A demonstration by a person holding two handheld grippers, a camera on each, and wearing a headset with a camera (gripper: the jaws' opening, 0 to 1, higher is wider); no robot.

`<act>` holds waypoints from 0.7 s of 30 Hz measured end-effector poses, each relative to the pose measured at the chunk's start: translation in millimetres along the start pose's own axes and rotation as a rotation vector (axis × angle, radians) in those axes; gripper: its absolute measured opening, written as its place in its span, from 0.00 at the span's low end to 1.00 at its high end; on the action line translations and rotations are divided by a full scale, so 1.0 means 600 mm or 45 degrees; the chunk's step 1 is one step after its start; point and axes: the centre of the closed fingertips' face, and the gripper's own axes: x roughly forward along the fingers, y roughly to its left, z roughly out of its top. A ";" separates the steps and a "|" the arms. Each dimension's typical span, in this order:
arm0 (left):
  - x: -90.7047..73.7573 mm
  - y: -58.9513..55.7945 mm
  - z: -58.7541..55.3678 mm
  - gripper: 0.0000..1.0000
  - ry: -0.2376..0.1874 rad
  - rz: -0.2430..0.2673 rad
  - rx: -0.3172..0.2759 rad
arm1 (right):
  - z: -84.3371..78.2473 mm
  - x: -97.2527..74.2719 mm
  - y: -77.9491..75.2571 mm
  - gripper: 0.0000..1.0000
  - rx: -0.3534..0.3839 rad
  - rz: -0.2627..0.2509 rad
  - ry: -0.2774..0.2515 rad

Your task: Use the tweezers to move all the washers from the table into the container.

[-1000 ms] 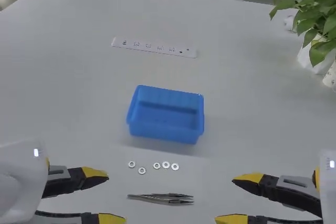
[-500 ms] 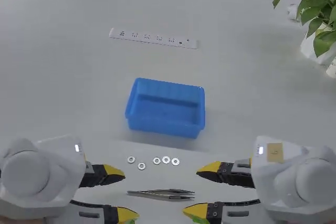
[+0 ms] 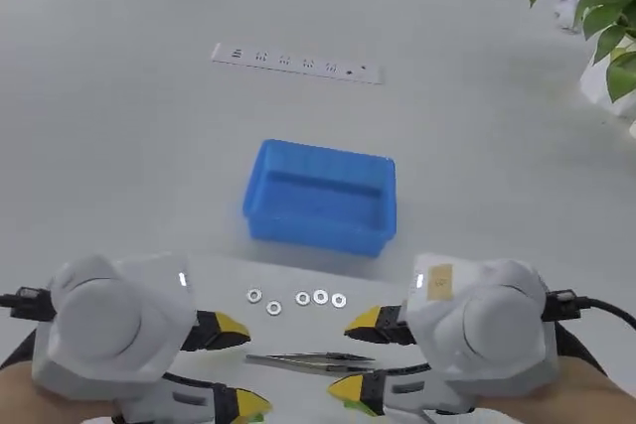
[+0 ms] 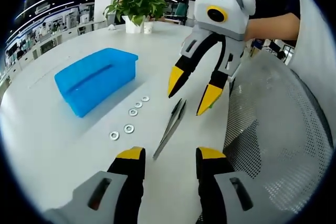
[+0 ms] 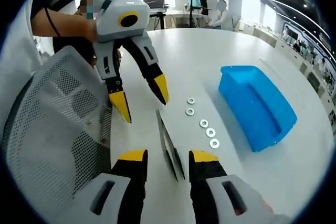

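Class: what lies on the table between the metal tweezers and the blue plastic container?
Five small silver metal washers, in a loose row on the white table, as the head view shows.

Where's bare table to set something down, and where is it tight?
Bare table lies between the blue container and the power strip, and either side of it. Crowded in front: washers, tweezers, left tongs, right tongs.

table (image 3: 129,166), white | blue container (image 3: 316,231) | five washers (image 3: 303,298) | tweezers (image 3: 308,361) | power strip (image 3: 295,63)
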 end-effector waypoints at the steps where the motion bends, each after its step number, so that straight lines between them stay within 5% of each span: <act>1: 0.001 -0.001 0.001 0.43 -0.005 -0.004 0.001 | -0.002 0.001 0.000 0.32 -0.003 0.005 0.007; 9: 0.004 0.002 -0.009 0.37 0.031 -0.013 -0.016 | -0.014 0.009 -0.005 0.28 -0.031 0.028 0.055; 21: 0.018 0.022 -0.005 0.32 0.055 0.030 0.070 | -0.017 0.024 -0.008 0.20 -0.097 0.061 0.114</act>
